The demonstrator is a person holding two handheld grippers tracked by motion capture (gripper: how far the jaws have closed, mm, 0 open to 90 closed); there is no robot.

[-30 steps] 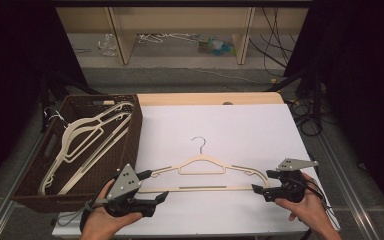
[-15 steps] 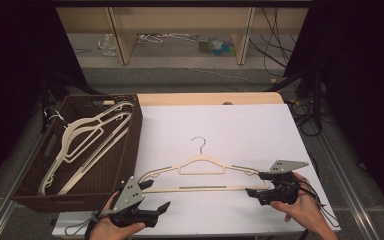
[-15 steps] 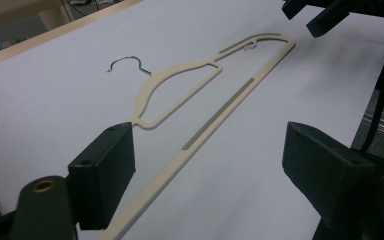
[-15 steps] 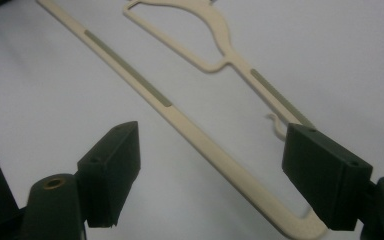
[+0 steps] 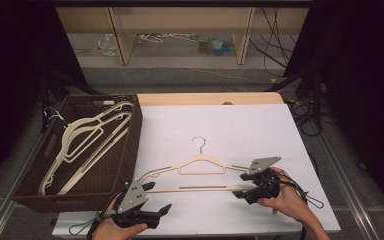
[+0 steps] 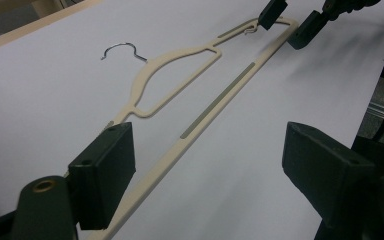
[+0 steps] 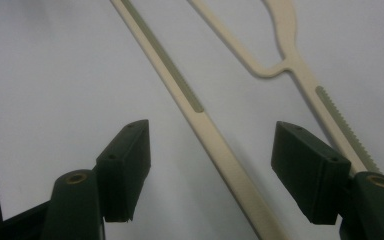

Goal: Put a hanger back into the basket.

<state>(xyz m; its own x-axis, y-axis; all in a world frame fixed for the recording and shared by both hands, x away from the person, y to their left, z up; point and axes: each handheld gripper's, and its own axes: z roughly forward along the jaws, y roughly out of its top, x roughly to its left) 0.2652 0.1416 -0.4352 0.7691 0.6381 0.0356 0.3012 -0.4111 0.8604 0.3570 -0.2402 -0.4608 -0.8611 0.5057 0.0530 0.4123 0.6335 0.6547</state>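
Note:
A cream plastic hanger [image 5: 202, 160] with a metal hook [image 5: 198, 143] lies flat on the white table sheet [image 5: 230, 120]. My right gripper [image 5: 239, 185] sits at the hanger's right end. In the right gripper view its jaws [image 7: 210, 127] straddle the hanger's bottom bar [image 7: 180, 90]; they have just been closing and do not touch it. My left gripper [image 5: 159, 196] is open at the hanger's left end. In the left gripper view [image 6: 207, 127] the bar [image 6: 220, 100] runs just inside its left jaw, and the right gripper [image 6: 292, 20] appears far off.
A dark woven basket [image 5: 30, 197] stands at the left with several cream hangers [image 5: 80, 140] in it. The table's near edge is just under both hands. Cables [image 5: 305, 117] hang off the right side. A low shelf [image 5: 180, 30] stands beyond the table.
The right gripper has slid left onto the hanger's right end and its jaws have narrowed. The left gripper has sunk a little toward the near edge. The hanger has stayed put.

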